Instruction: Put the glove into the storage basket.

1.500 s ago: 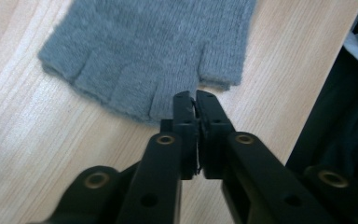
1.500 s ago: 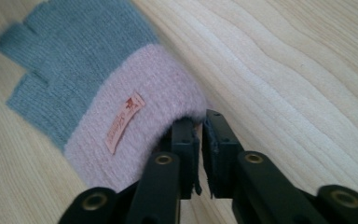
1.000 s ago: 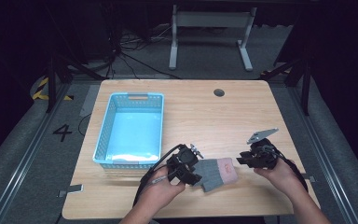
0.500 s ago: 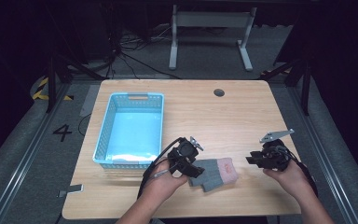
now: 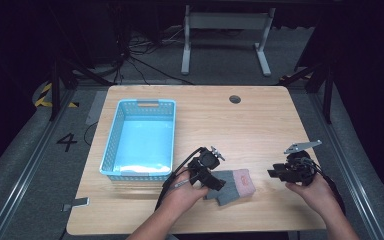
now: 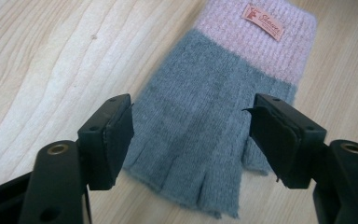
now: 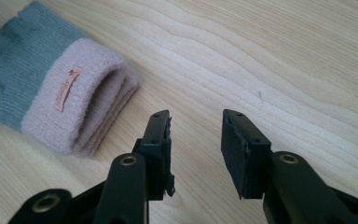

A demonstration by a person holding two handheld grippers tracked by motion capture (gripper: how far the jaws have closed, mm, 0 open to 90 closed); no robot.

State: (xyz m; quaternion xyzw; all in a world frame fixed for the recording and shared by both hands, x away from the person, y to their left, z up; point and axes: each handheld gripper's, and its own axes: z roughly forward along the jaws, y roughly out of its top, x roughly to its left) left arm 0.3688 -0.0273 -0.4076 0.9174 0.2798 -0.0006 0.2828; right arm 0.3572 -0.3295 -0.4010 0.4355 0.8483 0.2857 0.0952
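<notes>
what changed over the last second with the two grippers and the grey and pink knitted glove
The right gripper drew away from the pink cuff of the grey and pink knitted fingerless glove toward the table's right side; its jaws stand open over bare wood. The left gripper stayed at the glove's finger end, jaws open astride it. The glove and the light blue plastic basket kept their places.
</notes>
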